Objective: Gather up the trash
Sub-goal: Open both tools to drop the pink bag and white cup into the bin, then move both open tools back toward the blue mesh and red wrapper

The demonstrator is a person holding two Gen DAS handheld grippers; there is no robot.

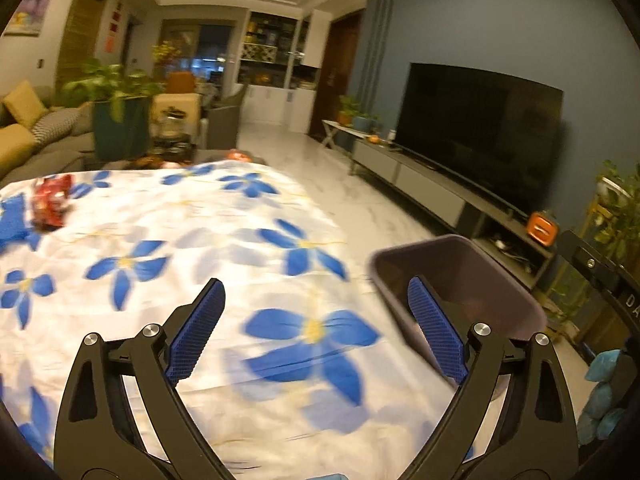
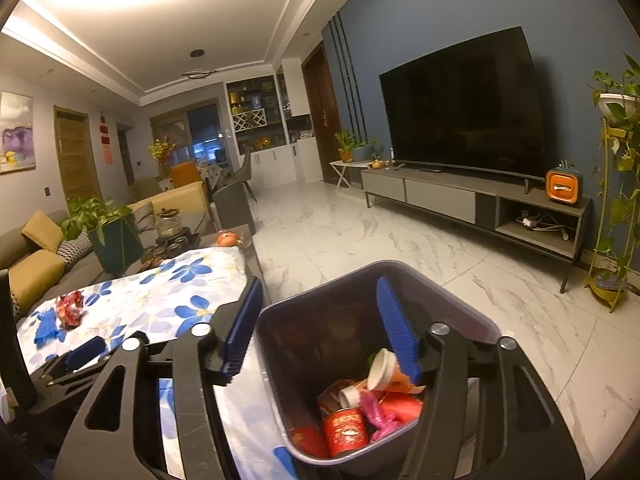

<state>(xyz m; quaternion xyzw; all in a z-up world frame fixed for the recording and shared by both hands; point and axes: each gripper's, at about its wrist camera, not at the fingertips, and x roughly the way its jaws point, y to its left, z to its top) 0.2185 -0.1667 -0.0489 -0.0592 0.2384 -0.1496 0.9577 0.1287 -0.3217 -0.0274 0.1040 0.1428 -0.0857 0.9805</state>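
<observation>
Hovering released right claw point(image 2: 316, 320) over grey bin point(image 2: 280, 344), red can point(image 2: 346, 432), cup point(image 2: 382, 370), pink wrapper point(image 2: 376, 412) inside, left claw point(image 1: 316, 328) released

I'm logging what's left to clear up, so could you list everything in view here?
Wrapper: one, red, crumpled, on the far part of the table.
Tablecloth: one, white with blue flowers, over the table.
Bin: one, dark grey, on the floor beside the table.
Trash in bin: several pieces, including a red can, a white cup and pink plastic.
Television: one, black, on a grey stand.
Sofa: one, with yellow cushions, behind the table.
Left gripper: open, empty, above the tablecloth.
Right gripper: open, empty, above the bin.
</observation>
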